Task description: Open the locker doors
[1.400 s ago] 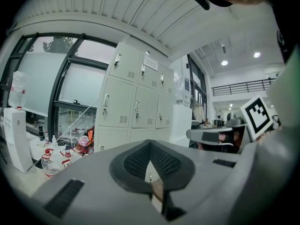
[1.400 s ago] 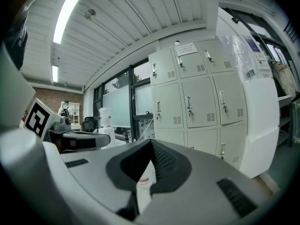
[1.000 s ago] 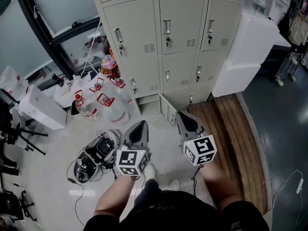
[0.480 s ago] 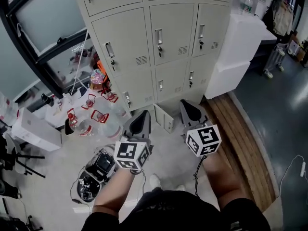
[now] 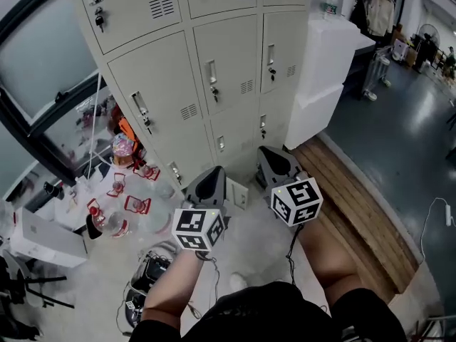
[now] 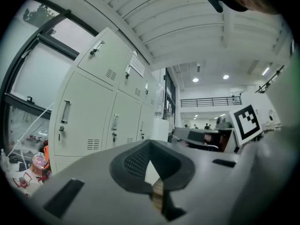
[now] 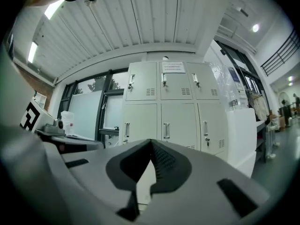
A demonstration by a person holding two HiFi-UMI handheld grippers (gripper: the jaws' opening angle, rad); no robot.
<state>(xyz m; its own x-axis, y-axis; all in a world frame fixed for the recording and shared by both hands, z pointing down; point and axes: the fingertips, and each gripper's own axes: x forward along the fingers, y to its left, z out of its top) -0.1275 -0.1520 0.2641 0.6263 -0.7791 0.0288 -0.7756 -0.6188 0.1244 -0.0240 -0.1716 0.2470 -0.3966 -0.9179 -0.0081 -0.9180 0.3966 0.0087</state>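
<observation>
Head view: vs. a sec ago, the left gripper [image 5: 209,182] and right gripper [image 5: 275,164] are raised nearer the locker doors [image 5: 226,84]. The approach is judged under way; no handle is touched.

Left gripper view: jaws are closed, empty; the doors are seen at left.

Right gripper view: jaws are closed, empty. The doors stand straight ahead, long axis vertical, fronts facing the gripper.

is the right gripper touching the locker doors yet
Apart. The right gripper view shows the right gripper with shut tongs, the whole bank of locker doors well beyond them.
</observation>
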